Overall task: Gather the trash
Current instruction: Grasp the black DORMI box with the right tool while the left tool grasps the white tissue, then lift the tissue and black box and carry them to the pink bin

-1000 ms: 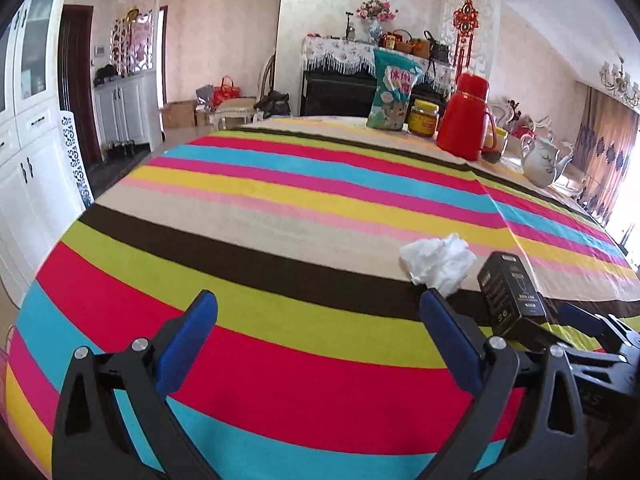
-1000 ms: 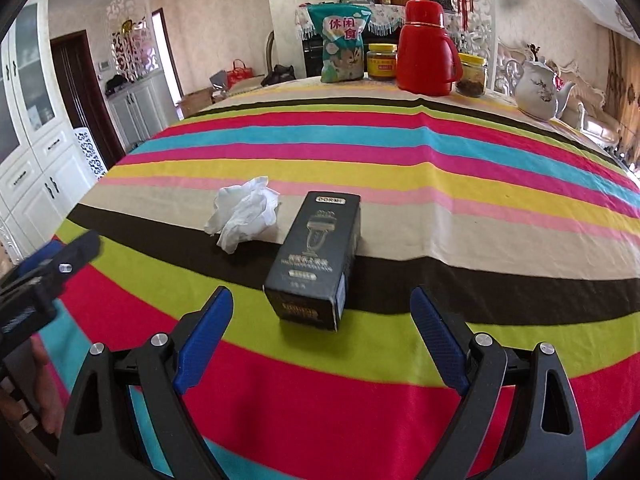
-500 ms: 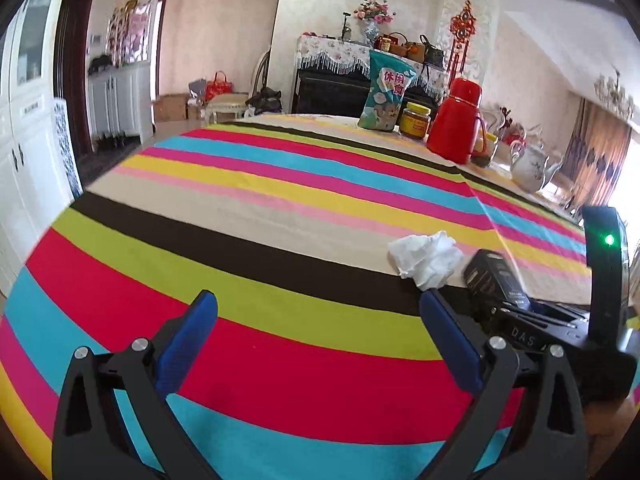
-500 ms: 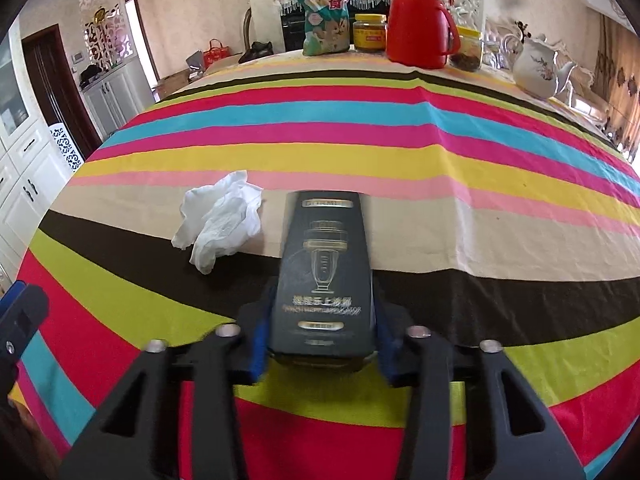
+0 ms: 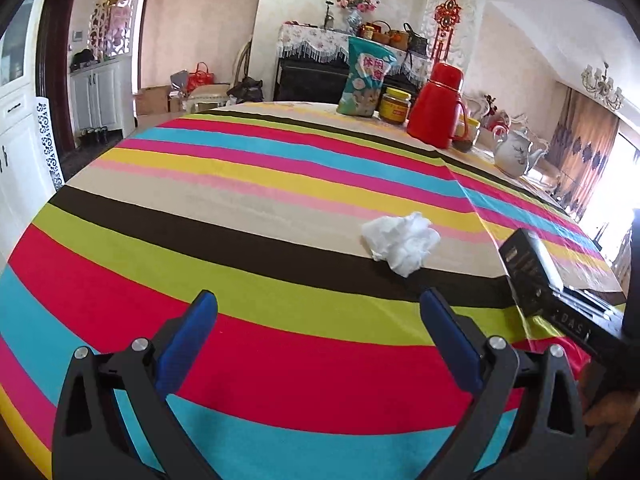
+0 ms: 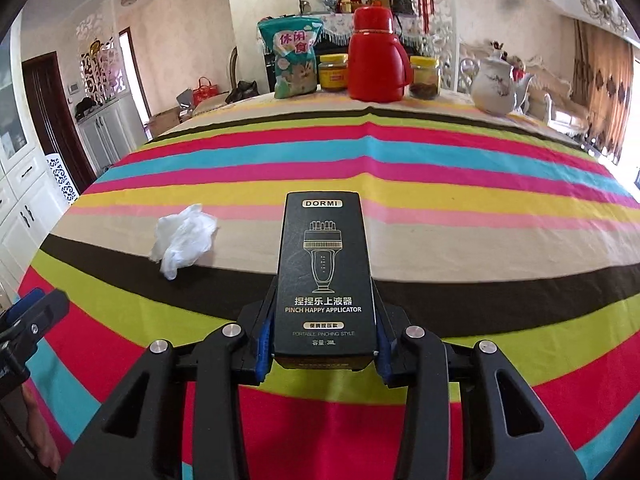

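Observation:
My right gripper (image 6: 322, 350) is shut on a black DORMI box (image 6: 325, 272) and holds it tilted up above the striped tablecloth (image 6: 460, 216). The box also shows in the left wrist view (image 5: 532, 268), at the right edge, held by the right gripper. A crumpled white tissue (image 6: 182, 238) lies on the cloth left of the box; in the left wrist view the tissue (image 5: 400, 240) lies ahead and right of my left gripper (image 5: 320, 340), which is open and empty above the cloth.
At the table's far edge stand a snack bag (image 6: 294, 62), two yellow-lidded jars (image 6: 333, 73), a red thermos (image 6: 376, 56) and a white teapot (image 6: 494, 84). White cabinets (image 6: 24, 200) are at the left. My left gripper's tip (image 6: 36, 316) shows at the left edge.
My right gripper moved onto the black box, shut on it and lifted its far end off the cloth. The left gripper stayed open, shifting only a little.

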